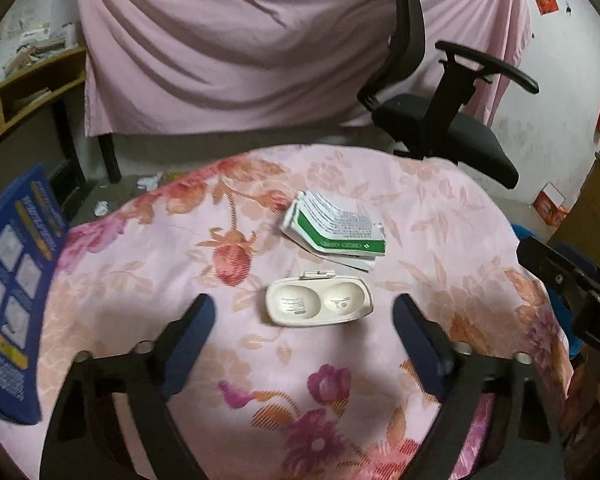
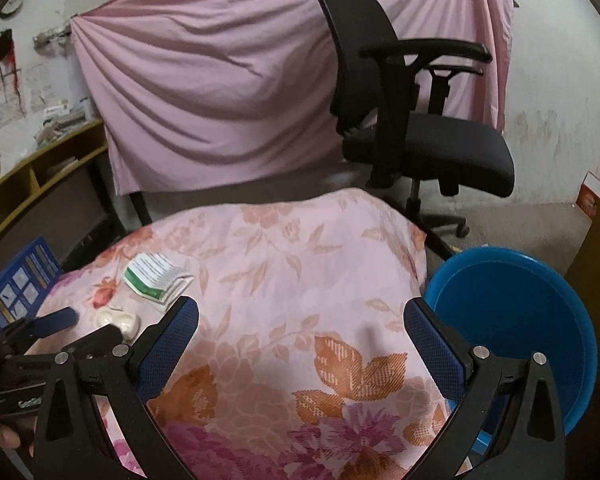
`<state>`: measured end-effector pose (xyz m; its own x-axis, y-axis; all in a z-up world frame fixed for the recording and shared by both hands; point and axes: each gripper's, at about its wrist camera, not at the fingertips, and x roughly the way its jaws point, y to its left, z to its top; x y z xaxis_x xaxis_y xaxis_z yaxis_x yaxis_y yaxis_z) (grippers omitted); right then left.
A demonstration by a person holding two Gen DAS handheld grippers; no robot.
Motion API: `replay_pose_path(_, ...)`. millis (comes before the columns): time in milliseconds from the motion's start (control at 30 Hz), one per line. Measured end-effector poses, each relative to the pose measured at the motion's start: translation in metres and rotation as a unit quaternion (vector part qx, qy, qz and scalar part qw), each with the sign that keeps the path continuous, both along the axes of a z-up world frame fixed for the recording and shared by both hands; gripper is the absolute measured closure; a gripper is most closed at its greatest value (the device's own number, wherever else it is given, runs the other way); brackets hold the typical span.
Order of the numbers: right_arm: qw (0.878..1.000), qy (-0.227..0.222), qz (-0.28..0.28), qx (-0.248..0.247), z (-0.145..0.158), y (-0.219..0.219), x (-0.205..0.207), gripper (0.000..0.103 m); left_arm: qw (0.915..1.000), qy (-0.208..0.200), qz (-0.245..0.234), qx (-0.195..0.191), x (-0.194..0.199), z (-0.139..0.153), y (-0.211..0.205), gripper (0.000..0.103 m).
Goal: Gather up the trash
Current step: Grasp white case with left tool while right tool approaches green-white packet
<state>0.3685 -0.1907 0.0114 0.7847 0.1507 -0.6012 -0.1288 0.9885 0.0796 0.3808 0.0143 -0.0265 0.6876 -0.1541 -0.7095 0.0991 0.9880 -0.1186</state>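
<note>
Directly ahead of the left gripper (image 1: 304, 312), a white plastic tray (image 1: 319, 301) lies on the floral cloth (image 1: 140, 280), in line with the gap between the blue-padded fingers (image 1: 196, 332). Those fingers stand wide apart and hold nothing; the tray sits just beyond their tips, touching neither. Its two round hollows face up. Just behind the tray, toward the far edge of the table, a folded leaflet (image 1: 334, 229) with a green band rests on the cloth, close to the tray but apart from it. A blue box (image 1: 10, 292) lies at the table's left edge.

Likewise the right gripper (image 2: 302, 320) is spread wide and empty, its fingers (image 2: 168, 344) over a bare stretch of the cloth (image 2: 284, 272). From the right wrist view the left gripper (image 2: 94, 326) shows at the lower left, with the tray (image 2: 118, 321) between its two fingers and the leaflet (image 2: 156, 278) just beyond. The box (image 2: 18, 284) lies farther left. A blue basin (image 2: 512, 328) stands beside the table's right edge, lower than the tabletop, close to the right finger; its inside looks smooth, though part of it is hidden by the gripper.

Behind the table a black office chair (image 2: 416, 120) stands in front of a pink sheet (image 2: 220, 100) hung on the wall.
</note>
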Motion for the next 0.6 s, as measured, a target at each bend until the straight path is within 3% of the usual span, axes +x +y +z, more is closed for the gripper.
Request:
replay_pose_path(267,0.999,0.032,0.008,-0.011,-0.008,0.004,0.009,0.000,0.9997,0.017,-0.009,0.016,0.012,-0.007,-0.008,0.051)
replay_pose_path(467,0.999,0.041,0.024,-0.013,-0.010,0.009,0.009,0.000,0.9999,0.010,0.008,-0.009,0.005,-0.003,0.007,0.051)
replay_pose_path(600,0.998,0.051,0.037,-0.019,-0.014,0.014,0.011,0.000,0.9995,0.002,0.030,-0.006,-0.006,0.000,0.022,0.051)
